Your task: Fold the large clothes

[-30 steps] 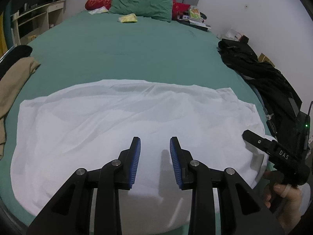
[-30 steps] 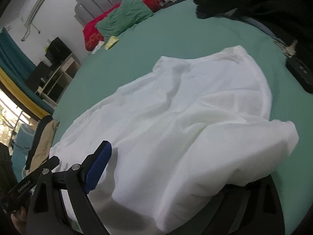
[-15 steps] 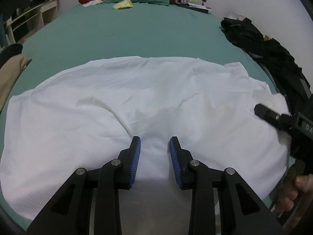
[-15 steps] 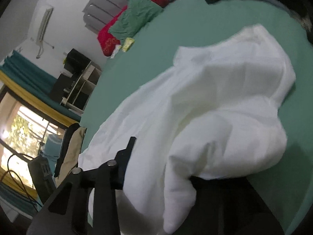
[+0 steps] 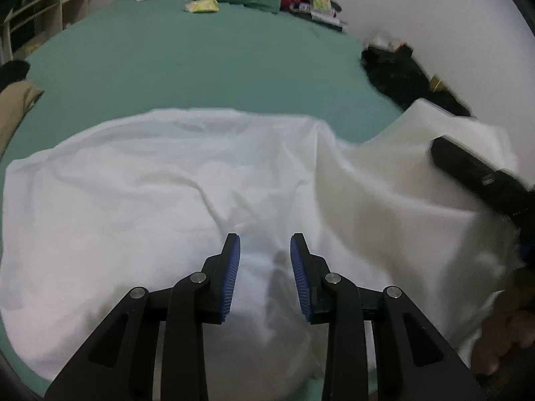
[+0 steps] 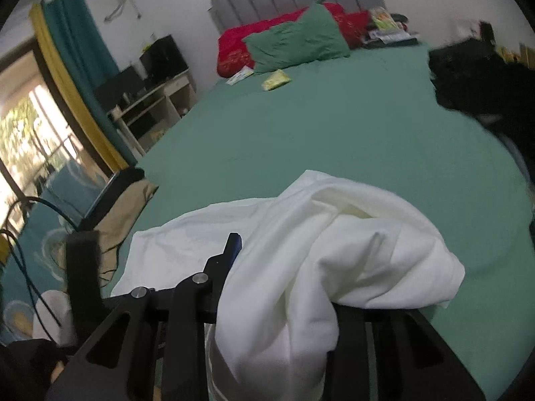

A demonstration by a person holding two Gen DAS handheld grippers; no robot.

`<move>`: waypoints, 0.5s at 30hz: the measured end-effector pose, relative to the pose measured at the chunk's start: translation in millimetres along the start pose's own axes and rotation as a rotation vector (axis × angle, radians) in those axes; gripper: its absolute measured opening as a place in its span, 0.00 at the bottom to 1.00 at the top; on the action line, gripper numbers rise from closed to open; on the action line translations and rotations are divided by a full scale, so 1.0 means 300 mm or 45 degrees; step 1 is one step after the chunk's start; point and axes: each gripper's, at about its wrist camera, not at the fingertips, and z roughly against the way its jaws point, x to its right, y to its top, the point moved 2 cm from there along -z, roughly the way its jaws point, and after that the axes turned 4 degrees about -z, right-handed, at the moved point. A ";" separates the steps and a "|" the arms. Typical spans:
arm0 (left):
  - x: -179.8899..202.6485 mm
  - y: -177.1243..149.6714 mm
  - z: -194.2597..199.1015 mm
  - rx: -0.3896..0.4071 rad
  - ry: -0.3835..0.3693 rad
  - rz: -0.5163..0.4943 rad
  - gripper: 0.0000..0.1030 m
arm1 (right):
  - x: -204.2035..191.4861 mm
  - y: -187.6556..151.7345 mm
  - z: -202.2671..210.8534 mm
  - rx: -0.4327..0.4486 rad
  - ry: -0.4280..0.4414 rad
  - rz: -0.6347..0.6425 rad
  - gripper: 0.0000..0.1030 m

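A large white cloth (image 5: 140,193) lies spread on the green bed (image 5: 200,67). My left gripper (image 5: 264,250) is open and empty, low over the cloth's near middle. In the left wrist view the right gripper (image 5: 481,180) is at the right, with the cloth's right end lifted over it. In the right wrist view the white cloth (image 6: 334,260) is bunched and draped over my right gripper (image 6: 284,267); its left finger (image 6: 230,250) shows, the right one is hidden under cloth, so its state is unclear.
A green pillow (image 6: 297,43) and a red pillow (image 6: 240,50) lie at the head of the bed, with a yellow packet (image 6: 276,80) near them. Black clothes (image 5: 401,77) are piled at the right edge. A tan garment (image 5: 13,110) lies at the left edge. Shelves (image 6: 150,107) stand left.
The right gripper has lifted the cloth's right end up off the bed and swung toward the left. The left gripper has moved forward and lower over the cloth, still open.
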 end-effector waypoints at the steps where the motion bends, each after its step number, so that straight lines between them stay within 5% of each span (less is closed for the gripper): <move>1: -0.016 0.007 0.030 0.014 -0.018 0.007 0.32 | -0.017 0.006 -0.007 -0.004 -0.005 0.012 0.30; 5: -0.116 0.026 0.154 0.038 -0.051 -0.015 0.32 | -0.142 0.025 -0.060 -0.035 -0.038 0.117 0.30; 10: -0.332 0.018 0.301 0.092 0.041 -0.040 0.32 | -0.302 0.000 -0.165 -0.121 -0.049 0.239 0.30; 15: -0.590 -0.007 0.376 0.092 0.131 0.022 0.32 | -0.488 -0.081 -0.335 -0.342 -0.065 0.418 0.33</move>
